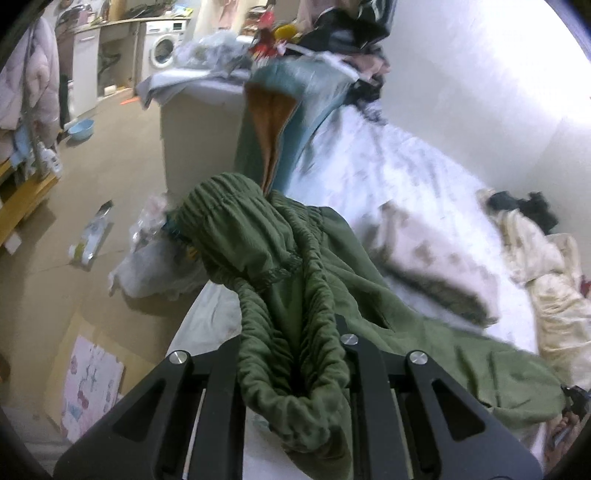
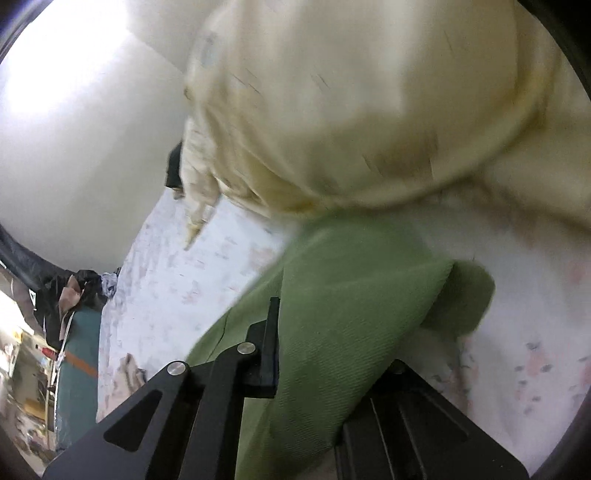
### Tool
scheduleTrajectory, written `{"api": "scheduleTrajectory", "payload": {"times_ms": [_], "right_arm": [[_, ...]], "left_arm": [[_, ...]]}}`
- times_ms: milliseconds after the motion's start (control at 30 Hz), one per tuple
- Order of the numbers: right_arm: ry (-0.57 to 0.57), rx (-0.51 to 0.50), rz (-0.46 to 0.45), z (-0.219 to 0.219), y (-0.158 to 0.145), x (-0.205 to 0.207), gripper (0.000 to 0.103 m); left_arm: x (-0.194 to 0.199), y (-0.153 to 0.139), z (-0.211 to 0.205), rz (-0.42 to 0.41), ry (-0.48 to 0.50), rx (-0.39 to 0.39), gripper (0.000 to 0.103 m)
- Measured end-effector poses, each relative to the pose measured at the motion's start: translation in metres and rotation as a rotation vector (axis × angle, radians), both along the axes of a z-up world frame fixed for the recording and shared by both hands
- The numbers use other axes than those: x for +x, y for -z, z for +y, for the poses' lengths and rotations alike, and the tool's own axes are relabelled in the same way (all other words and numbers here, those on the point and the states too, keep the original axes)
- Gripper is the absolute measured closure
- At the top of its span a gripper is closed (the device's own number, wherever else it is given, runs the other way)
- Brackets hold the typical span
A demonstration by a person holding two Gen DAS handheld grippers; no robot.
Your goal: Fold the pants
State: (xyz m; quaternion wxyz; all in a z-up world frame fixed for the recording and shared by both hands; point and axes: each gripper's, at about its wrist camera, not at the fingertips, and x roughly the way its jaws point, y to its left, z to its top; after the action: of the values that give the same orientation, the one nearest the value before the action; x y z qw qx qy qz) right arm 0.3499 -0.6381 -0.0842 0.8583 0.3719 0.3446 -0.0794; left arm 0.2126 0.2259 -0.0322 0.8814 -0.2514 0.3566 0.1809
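From the left wrist view we see, far to the left, a tan floor (image 1: 122, 173) with a blue basin (image 1: 80, 130) and a washing machine (image 1: 164, 44) beyond it, and nearer us a crumpled white plastic bag (image 1: 162, 266) lying beside the bed (image 1: 399, 177). In the middle we hold the green pants (image 1: 280, 266) in the left gripper (image 1: 293, 354): its jaws are drawn narrow and clamped on the gathered elastic waistband, which bunches up between them and rises in a hump ahead of the camera. The rest of the pants trails off to the right across the floral sheet, past a folded pale garment (image 1: 432, 258) and towards a cream garment (image 1: 550, 280) lying along the wall. At the far end of the bed we make out a teal and orange cloth (image 1: 291, 110) hanging over the edge below a heap of dark clothing (image 1: 351, 33). In the right wrist view, blurred by motion, we see the same floral sheet (image 2: 177, 288) at the left and the right gripper (image 2: 317, 354) in the middle, its jaws closed on a fold of the green pants (image 2: 347, 295); the cloth drapes over the right finger and hides it. Above and to the right, the cream garment (image 2: 369, 110) fills most of the frame, close to the lens, with the pants fabric reaching up just beneath it.
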Motion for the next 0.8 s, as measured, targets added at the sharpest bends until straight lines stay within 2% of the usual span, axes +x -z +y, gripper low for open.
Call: {"api": "scheduleTrajectory", "payload": {"times_ms": [67, 167, 267, 333, 400, 433, 467, 533, 567, 633, 700, 733, 800], "right_arm": [[0.002, -0.035, 0.003, 0.000, -0.031, -0.012, 0.101], [0.026, -0.064, 0.046, -0.004, -0.060, -0.040, 0.101], [0.073, -0.023, 0.156, -0.011, -0.063, -0.100, 0.101], [0.075, -0.010, 0.266, -0.009, -0.046, -0.124, 0.100], [0.095, 0.035, 0.443, -0.008, -0.006, -0.152, 0.097], [0.106, 0.046, 0.499, -0.009, 0.008, -0.160, 0.094], [0.133, 0.049, 0.590, -0.011, 0.028, -0.173, 0.091], [0.188, 0.054, 0.669, -0.013, 0.046, -0.183, 0.082], [0.224, 0.029, 0.705, -0.019, 0.051, -0.190, 0.075], [0.271, -0.079, 0.759, -0.030, 0.046, -0.194, 0.073], [0.352, -0.251, 0.823, -0.043, 0.027, -0.193, 0.073], [0.390, -0.305, 0.817, -0.047, 0.016, -0.191, 0.070], [0.387, -0.284, 0.693, -0.051, -0.003, -0.180, 0.063]], "left_arm": [[-0.009, -0.022, 0.005, -0.029, 0.003, -0.012, 0.093], [-0.035, -0.048, 0.020, -0.038, -0.007, -0.034, 0.093], [-0.069, -0.052, 0.037, 0.041, 0.008, -0.040, 0.093], [-0.086, -0.036, 0.040, 0.170, 0.043, 0.018, 0.093], [-0.093, -0.016, 0.045, 0.266, 0.042, 0.016, 0.093], [-0.094, -0.004, 0.049, 0.316, 0.030, 0.000, 0.093], [-0.095, 0.009, 0.054, 0.365, 0.027, -0.028, 0.093], [-0.096, 0.036, 0.055, 0.473, 0.049, -0.026, 0.093], [-0.097, 0.041, 0.056, 0.498, 0.050, -0.020, 0.093], [-0.102, 0.049, 0.059, 0.517, 0.051, -0.027, 0.093], [-0.103, 0.055, 0.060, 0.528, 0.035, -0.033, 0.092], [-0.101, 0.056, 0.059, 0.531, 0.026, -0.035, 0.092], [-0.098, 0.057, 0.057, 0.536, 0.011, -0.026, 0.092]]}}
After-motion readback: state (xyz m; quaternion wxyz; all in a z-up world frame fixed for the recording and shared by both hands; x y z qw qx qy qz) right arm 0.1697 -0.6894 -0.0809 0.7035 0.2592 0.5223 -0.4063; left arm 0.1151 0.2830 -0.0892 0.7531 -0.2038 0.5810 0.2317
